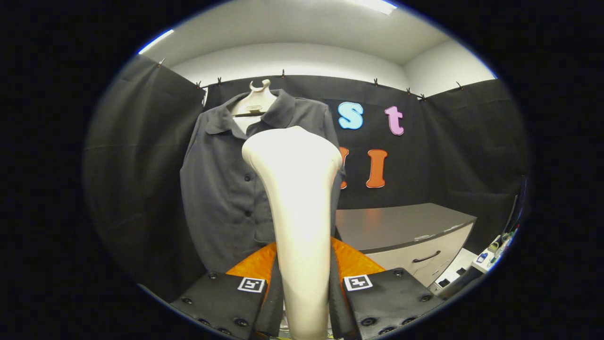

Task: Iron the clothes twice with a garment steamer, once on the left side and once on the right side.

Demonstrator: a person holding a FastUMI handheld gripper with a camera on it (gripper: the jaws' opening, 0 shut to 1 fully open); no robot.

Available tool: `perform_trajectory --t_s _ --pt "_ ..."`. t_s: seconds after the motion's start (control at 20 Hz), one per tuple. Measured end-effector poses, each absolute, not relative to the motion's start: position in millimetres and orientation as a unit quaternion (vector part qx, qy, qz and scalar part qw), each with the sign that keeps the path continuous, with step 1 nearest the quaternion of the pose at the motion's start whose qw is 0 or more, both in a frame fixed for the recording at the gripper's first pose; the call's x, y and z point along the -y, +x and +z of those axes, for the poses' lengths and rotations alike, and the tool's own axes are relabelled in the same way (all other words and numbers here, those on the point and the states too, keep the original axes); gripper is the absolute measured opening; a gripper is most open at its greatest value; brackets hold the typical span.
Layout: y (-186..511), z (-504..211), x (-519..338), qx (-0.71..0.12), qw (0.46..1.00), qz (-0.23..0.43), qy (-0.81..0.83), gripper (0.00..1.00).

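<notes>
- The garment steamer (pixel 297 212) is clamped upright between the fingers of the gripper (pixel 304 295), centre frame.
- The shirt (pixel 222 189), centre-left, could be snagged if contact is pressed unevenly.

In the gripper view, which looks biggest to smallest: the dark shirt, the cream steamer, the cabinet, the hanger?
1. Dark shirt.
2. Cream steamer, clamped between the gripper fingers; its nearness inflates it.
3. Cabinet, about the steamer's size, so unsure.
4. Hanger.
</notes>
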State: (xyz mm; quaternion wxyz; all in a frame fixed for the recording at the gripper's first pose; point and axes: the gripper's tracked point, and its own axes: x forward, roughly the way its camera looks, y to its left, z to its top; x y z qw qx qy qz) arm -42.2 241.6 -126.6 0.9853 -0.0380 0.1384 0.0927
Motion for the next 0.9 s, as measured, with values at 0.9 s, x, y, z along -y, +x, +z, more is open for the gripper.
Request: perform_trajectory --t_s 0.9 --pt "-69 -97 -119 -0.114 0.987 0.106 -0.036 0.47"
